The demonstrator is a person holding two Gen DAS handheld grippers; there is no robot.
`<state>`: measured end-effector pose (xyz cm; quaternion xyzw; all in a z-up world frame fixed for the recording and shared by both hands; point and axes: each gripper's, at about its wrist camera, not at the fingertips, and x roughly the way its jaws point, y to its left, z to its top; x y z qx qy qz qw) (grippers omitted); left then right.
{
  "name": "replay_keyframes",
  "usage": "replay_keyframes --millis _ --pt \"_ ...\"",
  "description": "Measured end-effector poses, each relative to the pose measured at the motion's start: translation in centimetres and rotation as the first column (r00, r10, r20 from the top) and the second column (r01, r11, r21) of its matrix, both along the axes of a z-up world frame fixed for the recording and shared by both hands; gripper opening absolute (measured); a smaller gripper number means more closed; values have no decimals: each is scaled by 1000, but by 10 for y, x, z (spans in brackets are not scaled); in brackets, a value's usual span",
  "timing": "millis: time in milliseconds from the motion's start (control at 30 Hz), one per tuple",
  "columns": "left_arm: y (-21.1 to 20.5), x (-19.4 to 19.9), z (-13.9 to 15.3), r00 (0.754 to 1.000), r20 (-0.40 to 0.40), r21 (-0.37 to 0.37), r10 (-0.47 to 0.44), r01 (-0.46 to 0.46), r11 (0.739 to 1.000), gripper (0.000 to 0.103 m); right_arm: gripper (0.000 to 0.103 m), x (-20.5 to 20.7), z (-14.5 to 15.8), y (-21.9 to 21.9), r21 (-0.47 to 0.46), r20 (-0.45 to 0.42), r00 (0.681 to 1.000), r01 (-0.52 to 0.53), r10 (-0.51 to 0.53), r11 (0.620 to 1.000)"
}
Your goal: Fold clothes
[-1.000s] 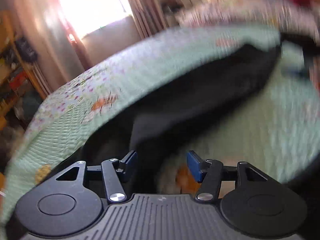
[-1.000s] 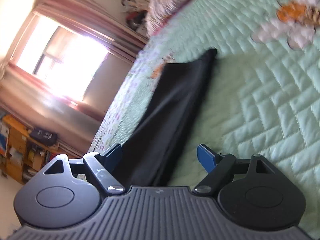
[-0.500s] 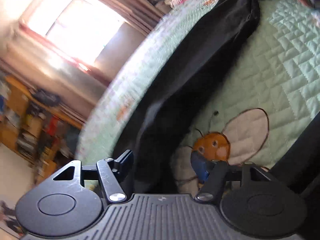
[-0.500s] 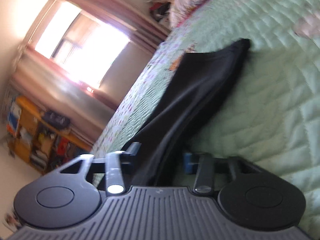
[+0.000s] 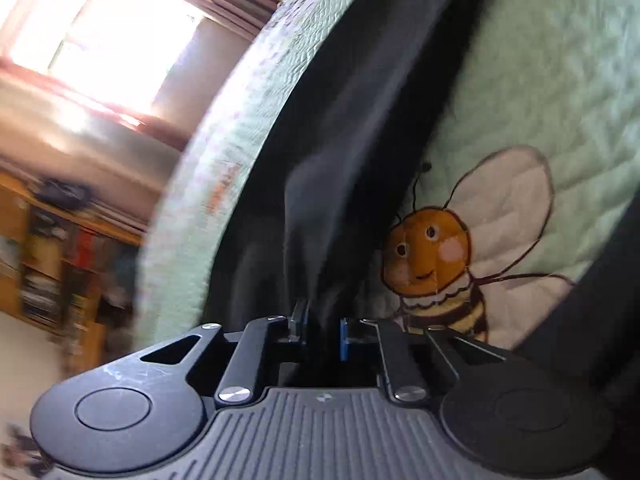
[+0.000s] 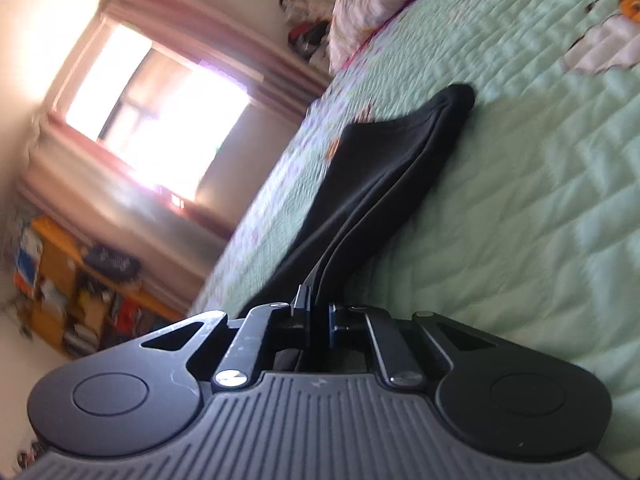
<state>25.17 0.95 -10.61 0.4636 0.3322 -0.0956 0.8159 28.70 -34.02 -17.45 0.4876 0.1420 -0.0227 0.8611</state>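
Both sets of jaws are closing on a black garment (image 6: 384,168) lying stretched along the green quilted bed (image 6: 540,208), left gripper (image 5: 320,326) and right gripper (image 6: 319,320) pinching fabric, apparently to lift an edge for folding.

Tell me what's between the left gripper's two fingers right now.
Black garment fabric fills the gap of the left gripper, whose jaws are closing on it; the left wrist view shows this.

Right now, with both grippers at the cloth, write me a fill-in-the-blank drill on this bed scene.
1. The black garment lies on a quilted bedspread coloured pale ____.
2. The insect stitched beside the left gripper is a ____.
3. The right gripper has ____ cloth between its jaws.

Missing words: green; bee; black
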Motion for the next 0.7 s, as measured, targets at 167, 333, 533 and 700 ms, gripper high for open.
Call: replay_keyframes --millis 167,333,533,700 --pt "22 5 23 991 -110 -167 -76 57 984 24 8 -5 0 -17 -19 -5 998 66 -66 998" --pt "22 1 46 990 -72 -317 -122 93 944 69 8 -5 -6 -20 -5 -23 997 78 -78 997" --pt "19 26 50 995 -52 -524 -91 50 850 68 9 -4 -5 -18 10 -28 996 86 -86 996" --pt "42 86 -2 980 -143 -507 137 -191 841 81 9 -1 -6 -17 7 -41 995 87 -87 996"
